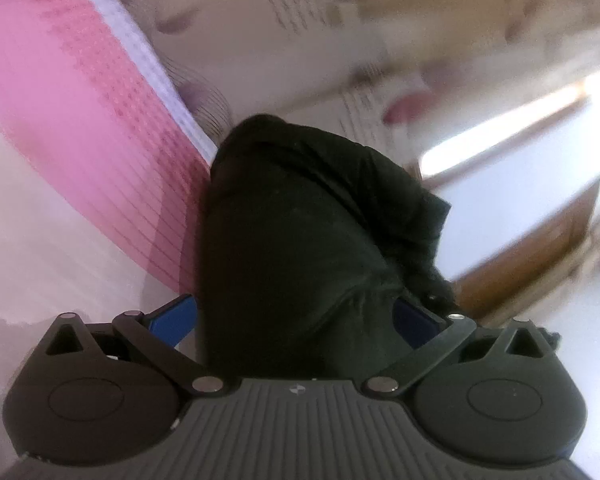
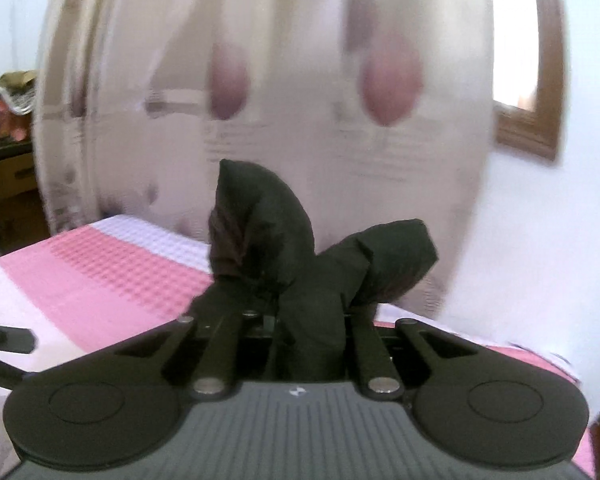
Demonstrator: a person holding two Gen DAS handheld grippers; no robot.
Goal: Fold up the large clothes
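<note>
Black cloth (image 1: 300, 248) fills the middle of the left wrist view, bunched between the blue fingers (image 1: 176, 320) of the left gripper (image 1: 300, 320), which stand fairly wide apart and clamp the thick wad. A pink bedspread (image 1: 80, 140) runs across the upper left, and a blurred curtain (image 1: 380, 40) sits at the top.

Right wrist view: the right gripper (image 2: 308, 332) is nearly closed, pinching the cloth (image 2: 300, 264), which sticks up in two lobes at frame centre. The bedspread (image 2: 100, 280) lies at the left, the curtain (image 2: 280, 100) behind, and a window frame (image 2: 528, 132) at the upper right.
</note>
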